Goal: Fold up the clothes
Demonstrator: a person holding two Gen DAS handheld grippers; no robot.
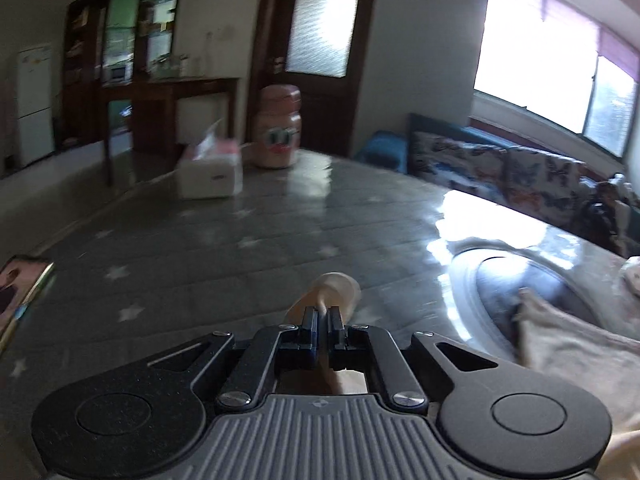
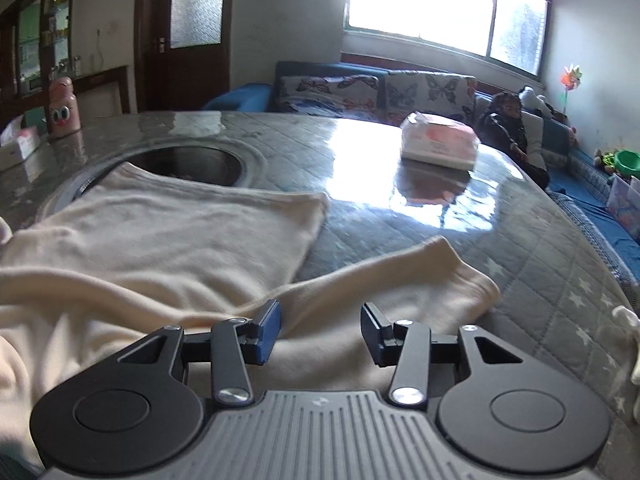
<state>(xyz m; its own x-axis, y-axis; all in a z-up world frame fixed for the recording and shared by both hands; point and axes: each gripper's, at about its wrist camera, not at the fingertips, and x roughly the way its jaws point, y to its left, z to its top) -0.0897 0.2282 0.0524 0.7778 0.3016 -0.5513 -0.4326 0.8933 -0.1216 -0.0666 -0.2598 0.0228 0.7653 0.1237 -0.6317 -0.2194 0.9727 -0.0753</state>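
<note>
Glossy quilted table cover (image 1: 248,232), grey with white stars, fills the left wrist view; window glare on the right and a round recessed ring (image 1: 516,280) set into the top. Your left gripper (image 1: 323,322) has its fingers clamped tight on a rolled bit of the cream garment (image 1: 336,288), which pokes out past the tips. More of that cloth lies at near right (image 1: 568,344), draped over the ring's edge. Far left sit a white tissue box (image 1: 210,174) and a pink cartoon-face bottle (image 1: 278,126). Frame is motion-blurred, so edges are soft.

Right wrist view: same table, with a sofa (image 2: 372,88) under the window behind. The garment (image 2: 172,224) lies spread across the near left, looks like soft knit, matte, lightly creased. One squared flat panel reaches the ring (image 2: 192,164); a sleeve-like tongue (image 2: 432,276) runs out right. Your right gripper (image 2: 320,330) hovers just above the fabric, fingers spread wide, nothing between them. A pink tissue pack (image 2: 440,140) sits far right.

Handling, my read: light, limp, zero stiffness, it'll sag and drag, and the slick cover lets it slide. Pinch hems or corners, not mid-panel; the sleeve end looks like the cleanest hold for the right.
</note>
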